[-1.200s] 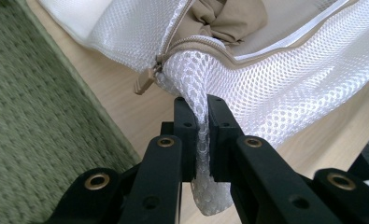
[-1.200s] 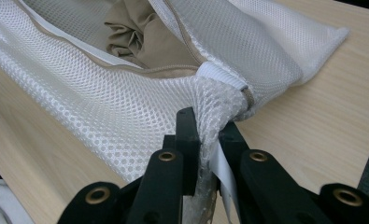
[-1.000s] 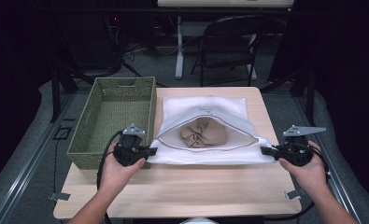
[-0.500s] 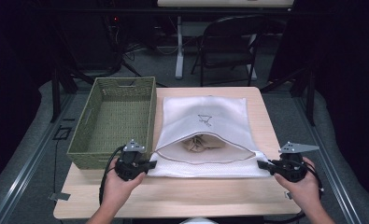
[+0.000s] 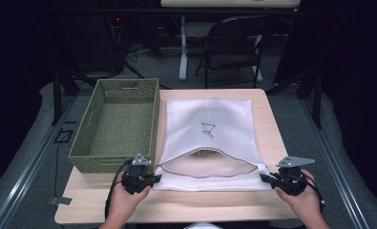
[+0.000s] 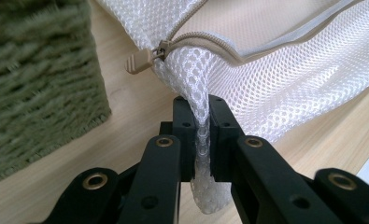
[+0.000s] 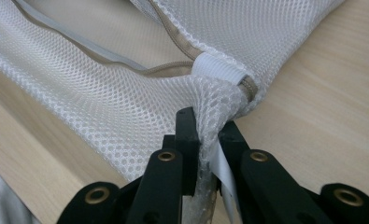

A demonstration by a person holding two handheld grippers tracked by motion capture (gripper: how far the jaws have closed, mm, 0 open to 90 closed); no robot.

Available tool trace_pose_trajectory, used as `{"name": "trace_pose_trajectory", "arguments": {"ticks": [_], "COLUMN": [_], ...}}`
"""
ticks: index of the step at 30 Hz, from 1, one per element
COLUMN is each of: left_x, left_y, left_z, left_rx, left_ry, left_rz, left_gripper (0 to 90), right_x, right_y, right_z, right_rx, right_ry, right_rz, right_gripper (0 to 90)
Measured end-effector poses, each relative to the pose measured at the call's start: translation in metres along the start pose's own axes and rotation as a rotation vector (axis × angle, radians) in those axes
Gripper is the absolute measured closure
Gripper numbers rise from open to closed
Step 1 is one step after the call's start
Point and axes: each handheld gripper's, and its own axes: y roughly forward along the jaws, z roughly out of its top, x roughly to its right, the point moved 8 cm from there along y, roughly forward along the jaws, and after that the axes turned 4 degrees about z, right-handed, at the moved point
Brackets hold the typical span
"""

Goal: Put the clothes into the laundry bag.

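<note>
black jaws of the left gripper (image 6: 200,140) are clenched on a twisted corner of the white mesh laundry bag (image 5: 210,138), just below the tan zipper pull (image 6: 140,58); in the high view this gripper (image 5: 150,178) sits at the table's front edge, near the front-left corner. the right gripper (image 7: 205,140) likewise pinches the bag's other front corner, beside a white ribbed tab (image 7: 217,70), and sits near the table's front-right corner (image 5: 267,179).

the bag lies flat on the wooden table (image 5: 176,205), its long axis running from the front edge toward the back edge, away from both grippers, each equally near its own corner. its zippered mouth is open along the front, stretched between the two grips, with something beige inside. i judge any next pull or lift turns on keeping that mouth edge taut between the hands.

the mesh is soft and open-weave. a green woven basket (image 5: 119,121), rectangular and stiff, stands just beside the bag along the table's left edge.
</note>
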Motion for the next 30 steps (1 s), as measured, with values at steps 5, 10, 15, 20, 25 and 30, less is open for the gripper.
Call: {"name": "trace_pose_trajectory", "arguments": {"ticks": [5, 10, 15, 20, 25, 30], "left_x": [0.0, -0.001, 0.0, 0.002, 0.003, 0.002], "left_y": [0.005, 0.013, 0.016, 0.012, 0.005, -0.003], "left_z": [-0.006, -0.014, -0.017, -0.014, -0.01, -0.005], "left_rx": [-0.023, -0.055, -0.07, -0.047, -0.023, -0.004], "left_ry": [0.007, -0.001, 0.005, -0.014, -0.024, -0.016], "left_rz": [0.003, -0.005, -0.001, -0.014, -0.011, 0.011], "left_gripper": [83.7, 83.3, 81.3, 72.6, 59.3, 50.7], "right_x": [-0.001, -0.001, 0.0, 0.0, -0.001, 0.0], "right_y": [0.007, 0.014, 0.016, 0.011, 0.005, -0.006], "right_z": [-0.011, -0.02, -0.023, -0.021, -0.017, -0.011], "right_rx": [-0.029, -0.049, -0.057, -0.026, 0.001, 0.046], "right_ry": [0.011, 0.035, 0.049, 0.051, 0.049, 0.037], "right_rz": [0.006, 0.027, 0.031, 0.028, 0.023, 0.023], "right_gripper": [82.3, 82.2, 80.7, 69.3, 51.4, 45.5]}}
